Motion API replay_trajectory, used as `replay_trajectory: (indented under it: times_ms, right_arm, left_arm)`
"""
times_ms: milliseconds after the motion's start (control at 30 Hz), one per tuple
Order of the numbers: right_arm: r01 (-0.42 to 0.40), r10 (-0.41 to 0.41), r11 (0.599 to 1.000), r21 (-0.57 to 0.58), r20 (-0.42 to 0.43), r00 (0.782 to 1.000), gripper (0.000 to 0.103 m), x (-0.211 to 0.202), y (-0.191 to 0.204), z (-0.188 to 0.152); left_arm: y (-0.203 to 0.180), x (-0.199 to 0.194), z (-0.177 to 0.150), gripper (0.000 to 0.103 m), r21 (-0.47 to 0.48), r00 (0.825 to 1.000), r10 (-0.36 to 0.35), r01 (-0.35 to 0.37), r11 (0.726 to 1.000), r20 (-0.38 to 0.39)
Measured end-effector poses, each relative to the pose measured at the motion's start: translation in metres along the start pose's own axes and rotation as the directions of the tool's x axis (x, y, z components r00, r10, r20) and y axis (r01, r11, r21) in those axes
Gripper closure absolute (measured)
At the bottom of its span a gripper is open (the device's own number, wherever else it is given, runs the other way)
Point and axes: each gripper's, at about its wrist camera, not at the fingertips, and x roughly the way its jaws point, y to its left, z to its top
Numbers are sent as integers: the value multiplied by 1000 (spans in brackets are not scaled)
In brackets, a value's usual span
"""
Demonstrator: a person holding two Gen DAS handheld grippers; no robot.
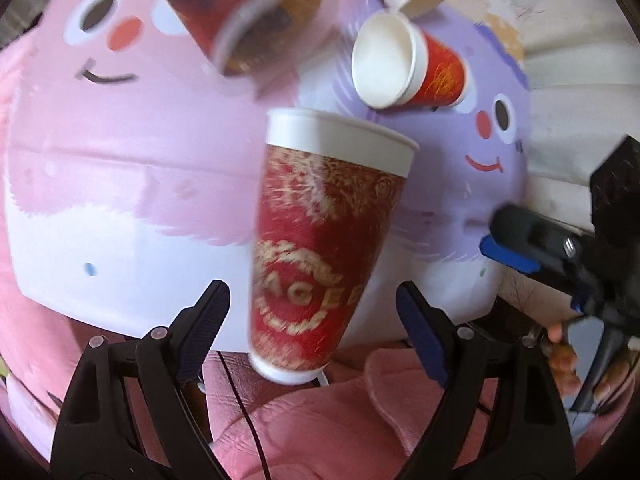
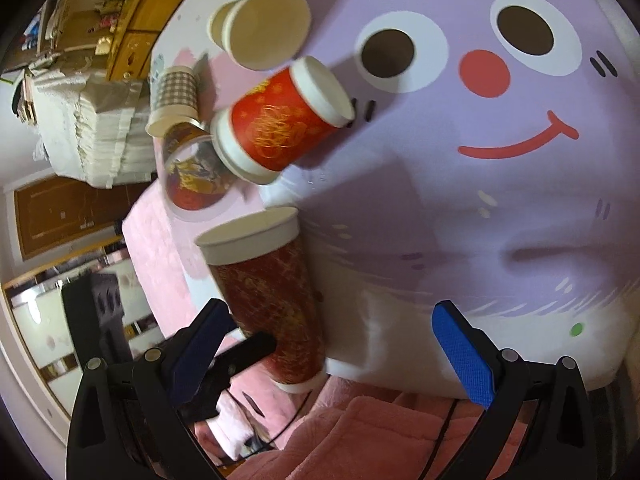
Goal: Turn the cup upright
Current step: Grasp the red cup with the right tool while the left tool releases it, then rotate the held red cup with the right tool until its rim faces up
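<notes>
At the near edge of the cartoon-printed mat (image 1: 120,200), the tall red cup (image 1: 320,248) stands mouth up, slightly tilted, between the spread left tongs (image 1: 312,316), which touch nothing. The right tongs (image 2: 332,332) are spread too, the cup just inside their left finger. To finish well, I'd draw back straight, so no pad clips the light paper wall (it looks easy to topple). The cup is a glossy tapered cone with a white rolled rim; behind it, a shorter red cup (image 1: 416,64) lies sideways.
</notes>
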Motion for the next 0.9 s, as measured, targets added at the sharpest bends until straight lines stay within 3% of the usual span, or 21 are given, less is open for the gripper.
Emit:
replay_trajectory:
  times_ms: [133,300,433,567,667,800,900]
  right_arm:
    - [-29,26,999,25,83,996,0,1,22,-13]
    - [-23,13,999,49,195,981,0,16,53,-37]
    - [80,-89,996,43,276,957,0,40,81,-54]
    - [264,-258,964,30,340,904,0,73,104,-67]
    - [367,-358,929,47,364,860,0,93,113,-69]
    - [389,-383,919,64,376,844,1,112,115,-70]
    - [408,-399,911,60,381,834,10,122,119,-67]
  left_arm:
    - [17,-47,-21,20,67,990,5,-14,998,141]
    - [52,-96,-48,20,187,942,-15,-50,981,335]
    - [81,-129,-64,20,278,894,-43,-92,956,446]
    - [113,-158,-70,20,342,858,-84,-111,933,507]
    - [130,-160,-73,20,370,871,-64,-140,918,487]
    - [148,-157,-76,20,387,893,-60,-132,913,446]
    - [153,-151,-75,20,400,898,-41,-154,903,438]
